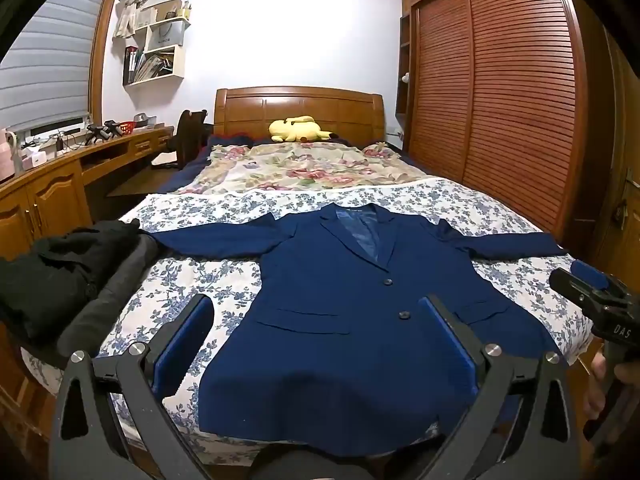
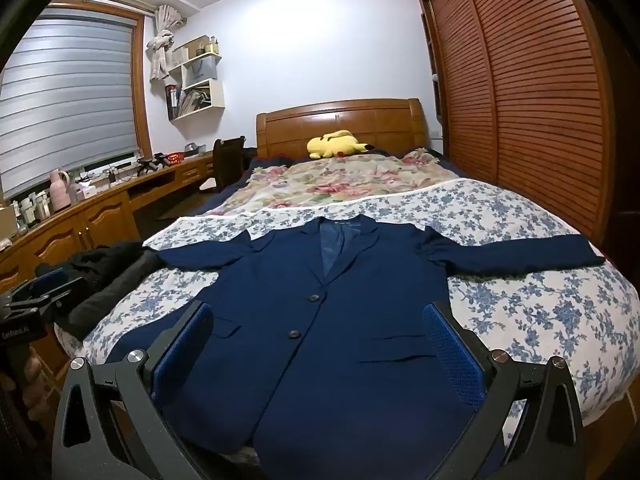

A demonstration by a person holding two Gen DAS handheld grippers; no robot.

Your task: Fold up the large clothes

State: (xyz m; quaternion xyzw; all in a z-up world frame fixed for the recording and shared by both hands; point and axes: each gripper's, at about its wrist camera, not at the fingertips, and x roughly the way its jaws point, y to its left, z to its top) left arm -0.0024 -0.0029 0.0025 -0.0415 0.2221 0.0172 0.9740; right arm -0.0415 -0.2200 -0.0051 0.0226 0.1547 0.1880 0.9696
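A navy blue blazer (image 1: 340, 280) lies flat and face up on the bed, collar away from me, both sleeves spread sideways. It also shows in the right wrist view (image 2: 320, 320). My left gripper (image 1: 316, 308) is open and empty, held above the blazer's lower hem. My right gripper (image 2: 318, 316) is open and empty, also above the hem, to the right of the left one. The right gripper also shows at the right edge of the left wrist view (image 1: 592, 292). The left gripper also shows at the left edge of the right wrist view (image 2: 36, 292).
The bed carries a blue-flowered sheet (image 1: 192, 276) and a floral blanket (image 1: 304, 168) further back. A black and grey clothes pile (image 1: 68, 276) lies at the bed's left edge. A yellow plush (image 1: 298, 129) sits by the headboard. A wardrobe (image 1: 500, 100) stands right, a desk (image 1: 60, 176) left.
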